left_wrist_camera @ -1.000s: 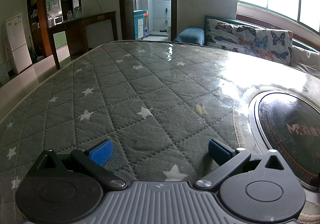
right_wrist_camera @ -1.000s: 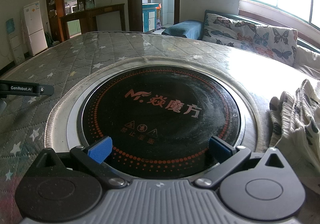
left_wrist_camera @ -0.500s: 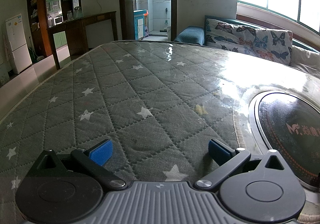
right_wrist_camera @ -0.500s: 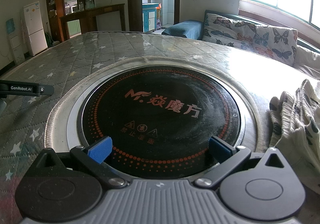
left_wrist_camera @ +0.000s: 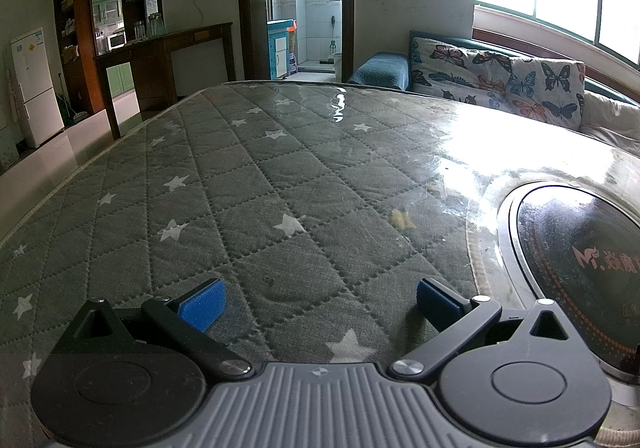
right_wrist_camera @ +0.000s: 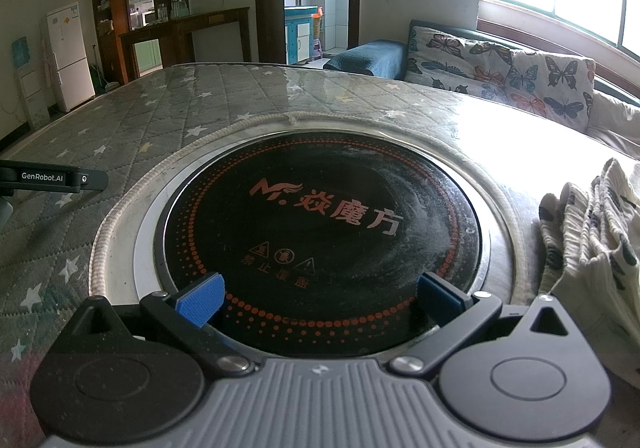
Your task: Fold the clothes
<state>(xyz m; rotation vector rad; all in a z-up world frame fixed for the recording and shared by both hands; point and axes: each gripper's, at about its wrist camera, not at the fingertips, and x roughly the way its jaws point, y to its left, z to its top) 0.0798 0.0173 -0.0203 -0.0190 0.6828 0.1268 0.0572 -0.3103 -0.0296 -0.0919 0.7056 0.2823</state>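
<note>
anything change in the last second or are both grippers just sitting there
Nothing visibly changed. The left gripper stays open over the quilted table cover, the right gripper open over the round cooktop, and the crumpled cloth lies untouched at right.

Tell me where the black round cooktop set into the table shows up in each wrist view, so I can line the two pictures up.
Left wrist: the cooktop is cut off at the right edge, beyond the open left gripper.
Right wrist: it fills the centre, directly ahead of the open right gripper.
Shared landmark: the butterfly cushion, upper right in both.
</note>
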